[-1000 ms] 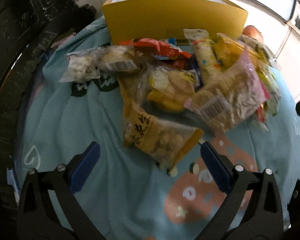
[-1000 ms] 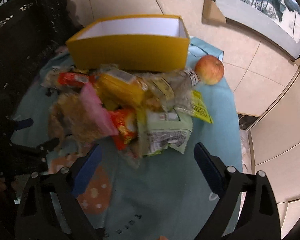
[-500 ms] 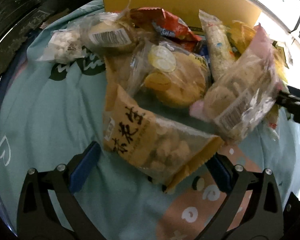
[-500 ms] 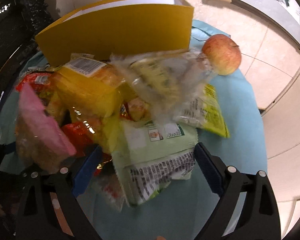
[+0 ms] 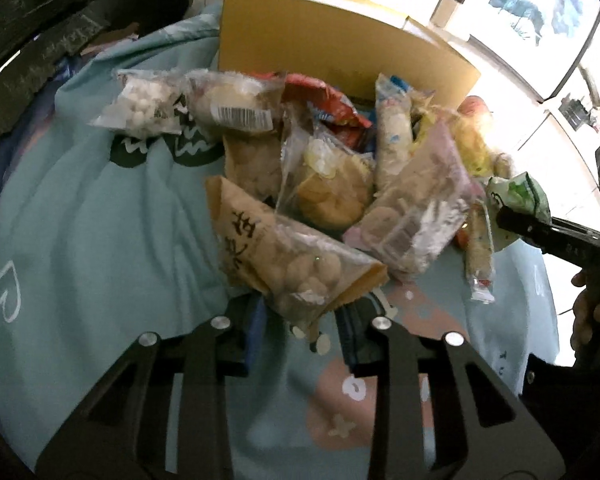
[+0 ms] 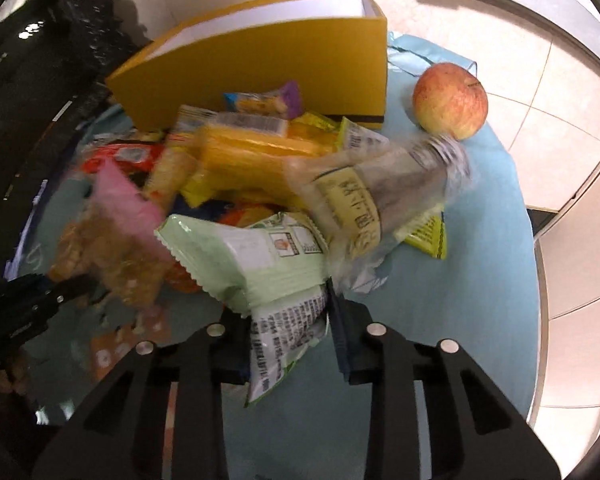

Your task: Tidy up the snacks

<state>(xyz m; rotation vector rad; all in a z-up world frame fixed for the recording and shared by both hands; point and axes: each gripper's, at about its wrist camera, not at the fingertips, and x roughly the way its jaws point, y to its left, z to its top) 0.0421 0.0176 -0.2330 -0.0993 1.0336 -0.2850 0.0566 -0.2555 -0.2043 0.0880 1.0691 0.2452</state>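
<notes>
The left gripper [image 5: 300, 320] is clenched on the near corner of the tan snack bag [image 5: 284, 256]; the right gripper [image 6: 290, 330] pinches the pale green packet [image 6: 260, 264] by its crimped end. Both look light, crinkly and crushable, so sealed edges are the safest hold. The pile lies on the desk [image 6: 480, 280] before the yellow box [image 6: 268, 72]; its inside is mostly hidden, and motion blurs the clear wrapper [image 6: 380, 200]

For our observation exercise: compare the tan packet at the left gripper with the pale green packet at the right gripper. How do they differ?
The tan packet has a clear window showing round pale pieces and bold dark characters; the pale green packet is opaque, with small printed text. The tan packet's corner sits in the left gripper; the green one's end sits in the right gripper. Both are sealed snacks at the pile's near edge, each clamped.
</notes>
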